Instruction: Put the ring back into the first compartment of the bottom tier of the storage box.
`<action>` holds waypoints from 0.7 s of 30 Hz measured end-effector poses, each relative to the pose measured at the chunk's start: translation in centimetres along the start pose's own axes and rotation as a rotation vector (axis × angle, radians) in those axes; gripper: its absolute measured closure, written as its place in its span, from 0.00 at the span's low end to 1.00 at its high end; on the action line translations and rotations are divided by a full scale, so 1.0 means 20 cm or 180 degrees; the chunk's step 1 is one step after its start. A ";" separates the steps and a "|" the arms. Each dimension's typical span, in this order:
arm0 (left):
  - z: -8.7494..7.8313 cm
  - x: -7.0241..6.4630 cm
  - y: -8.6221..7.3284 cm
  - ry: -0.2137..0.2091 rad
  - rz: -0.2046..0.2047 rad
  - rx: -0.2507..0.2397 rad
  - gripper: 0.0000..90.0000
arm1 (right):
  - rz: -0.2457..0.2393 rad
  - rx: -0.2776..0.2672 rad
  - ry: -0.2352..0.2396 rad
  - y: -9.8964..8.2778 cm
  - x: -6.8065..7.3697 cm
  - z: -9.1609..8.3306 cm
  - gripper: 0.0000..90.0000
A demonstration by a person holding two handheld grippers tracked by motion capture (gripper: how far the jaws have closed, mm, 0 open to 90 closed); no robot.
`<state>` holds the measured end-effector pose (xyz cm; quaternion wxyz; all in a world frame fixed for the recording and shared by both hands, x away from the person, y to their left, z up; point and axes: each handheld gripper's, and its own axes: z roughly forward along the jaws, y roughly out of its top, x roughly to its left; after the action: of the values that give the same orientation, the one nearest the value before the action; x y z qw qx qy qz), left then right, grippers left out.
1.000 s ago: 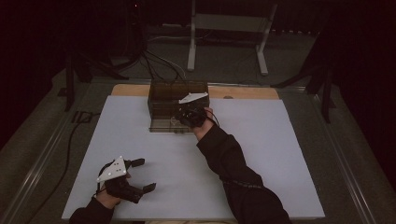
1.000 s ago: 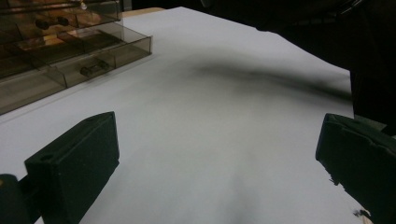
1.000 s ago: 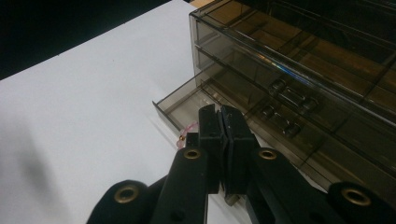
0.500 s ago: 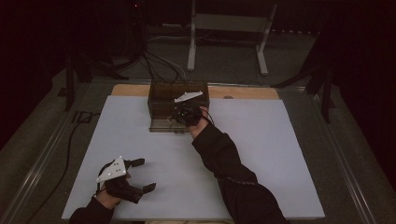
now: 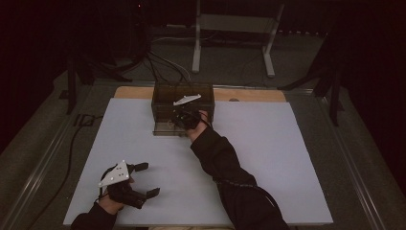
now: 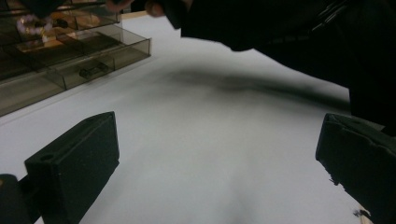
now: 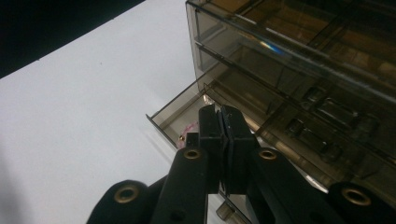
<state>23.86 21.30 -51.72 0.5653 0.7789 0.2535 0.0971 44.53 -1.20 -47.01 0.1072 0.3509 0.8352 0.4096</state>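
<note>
Where the high view looks down on one white table [image 5: 268,158], one smoky clear drawer cabinet [image 5: 165,98] stands at its far edge, one drawer pulled out. The right gripper [image 5: 184,116] is at the cabinet's front; the left gripper [image 5: 143,179] rests well apart, near the table's front edge, jaws spread wide and empty. In the left gripper view, two black jaws stand wide over bare table, the cabinet [image 6: 70,51] far off. In the right gripper view, the jaws are pressed together, holding nothing, just above the open drawer [image 7: 180,116], which contains something small and pink [image 7: 190,127].
</note>
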 end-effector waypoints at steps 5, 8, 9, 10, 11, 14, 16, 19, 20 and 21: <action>0.00 0.00 0.00 0.0002 -0.0002 -0.0002 0.01 | 0.0033 0.0037 -0.0008 -0.01 0.00 0.04 0.98; 0.00 0.00 0.00 0.0006 -0.0015 0.0010 0.01 | 0.0088 0.0079 -0.0045 0.00 -0.02 0.07 0.98; 0.00 0.00 0.00 0.0004 -0.0020 -0.0001 0.01 | 0.0088 0.0079 -0.0045 0.00 -0.02 0.07 0.98; 0.00 0.00 0.00 0.0009 -0.0013 -0.0017 0.01 | 0.0116 0.0086 -0.0063 0.00 -0.02 0.08 0.98; 0.00 0.00 0.00 0.0009 -0.0013 -0.0017 0.01 | 0.0116 0.0086 -0.0063 0.00 -0.02 0.08 0.98; 0.00 0.00 0.00 0.0013 -0.0027 -0.0012 0.01 | 0.0144 0.0098 -0.0061 0.00 -0.02 0.11 0.98; 0.00 0.00 0.00 0.0007 -0.0019 -0.0017 0.01 | 0.0149 0.0107 -0.0050 0.00 -0.02 0.12 0.98; 0.00 0.00 0.00 0.0007 -0.0026 -0.0004 0.01 | 0.0154 0.0117 -0.0074 0.00 -0.01 0.14 0.98; 0.00 0.00 0.00 0.0008 -0.0030 -0.0013 0.01 | 0.0166 0.0127 -0.0070 0.00 -0.01 0.15 0.98; -0.01 0.00 0.00 0.0007 -0.0027 -0.0020 0.01 | 0.0177 0.0141 -0.0074 0.00 -0.01 0.16 0.98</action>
<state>23.89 21.44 -51.73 0.5679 0.7760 0.2570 0.0963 46.17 0.58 -49.12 0.0976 0.3810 0.8328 0.3897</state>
